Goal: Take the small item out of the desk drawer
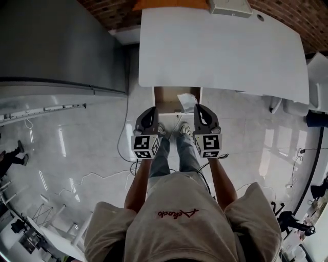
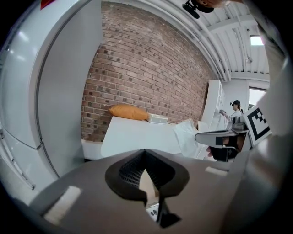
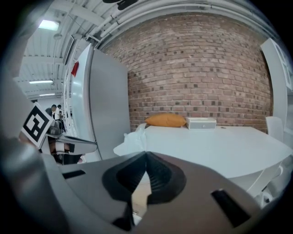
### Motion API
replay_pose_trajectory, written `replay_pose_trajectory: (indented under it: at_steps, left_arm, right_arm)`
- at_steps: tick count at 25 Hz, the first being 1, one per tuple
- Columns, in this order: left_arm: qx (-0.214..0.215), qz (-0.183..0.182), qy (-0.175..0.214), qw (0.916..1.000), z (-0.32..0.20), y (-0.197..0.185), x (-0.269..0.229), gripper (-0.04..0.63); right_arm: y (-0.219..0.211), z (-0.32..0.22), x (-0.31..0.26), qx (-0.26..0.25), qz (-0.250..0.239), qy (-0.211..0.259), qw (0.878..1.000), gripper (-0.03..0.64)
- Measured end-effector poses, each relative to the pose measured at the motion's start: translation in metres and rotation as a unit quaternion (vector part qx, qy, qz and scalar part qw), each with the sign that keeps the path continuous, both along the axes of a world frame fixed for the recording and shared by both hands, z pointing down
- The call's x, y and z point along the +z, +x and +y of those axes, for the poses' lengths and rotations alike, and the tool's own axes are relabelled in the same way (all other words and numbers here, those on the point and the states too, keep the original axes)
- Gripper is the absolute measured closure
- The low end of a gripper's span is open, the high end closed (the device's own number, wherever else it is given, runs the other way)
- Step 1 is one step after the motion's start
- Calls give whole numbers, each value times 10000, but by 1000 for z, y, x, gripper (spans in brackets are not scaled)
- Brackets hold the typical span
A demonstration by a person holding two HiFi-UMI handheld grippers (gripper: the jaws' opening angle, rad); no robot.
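Note:
An open drawer (image 1: 165,98) with a brown bottom sticks out from under the white desk (image 1: 220,51). In its right half lies a crumpled white item (image 1: 187,100), which also shows as a white crumple (image 2: 187,135) (image 3: 132,138) in the gripper views. My left gripper (image 1: 153,110) (image 2: 145,153) and right gripper (image 1: 198,108) (image 3: 145,155) hang side by side just short of the drawer's front, above the floor. Both are shut with nothing between the jaws. Neither touches the drawer or the item.
An orange cushion (image 1: 169,4) and a white box (image 1: 229,7) lie at the desk's far edge by the brick wall. A tall grey cabinet (image 1: 56,46) stands to the left. Cables (image 1: 128,148) trail over the glossy floor by my feet. A white chair (image 1: 292,105) stands at right.

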State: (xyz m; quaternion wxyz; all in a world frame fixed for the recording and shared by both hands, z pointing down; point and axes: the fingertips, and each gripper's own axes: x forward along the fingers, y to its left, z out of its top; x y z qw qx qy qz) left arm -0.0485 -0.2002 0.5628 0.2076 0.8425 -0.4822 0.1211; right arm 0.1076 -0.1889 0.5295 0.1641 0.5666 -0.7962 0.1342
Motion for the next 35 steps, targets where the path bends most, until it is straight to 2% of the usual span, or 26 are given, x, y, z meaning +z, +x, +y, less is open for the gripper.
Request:
replay_pose_trajectory:
  at_steps: [10, 24, 35]
  left_arm:
    - [44, 82, 583, 9983, -22, 1, -66, 586]
    - [105, 120, 1328, 9910, -34, 3, -150, 586]
    - [42, 88, 1678, 9858, -49, -9, -186, 586]
  right_arm:
    - [9, -5, -63, 177, 70, 521, 9985, 606]
    - [27, -11, -142, 502, 104, 1247, 9909, 606]
    - [39, -11, -162, 742, 85, 1429, 9869, 606]
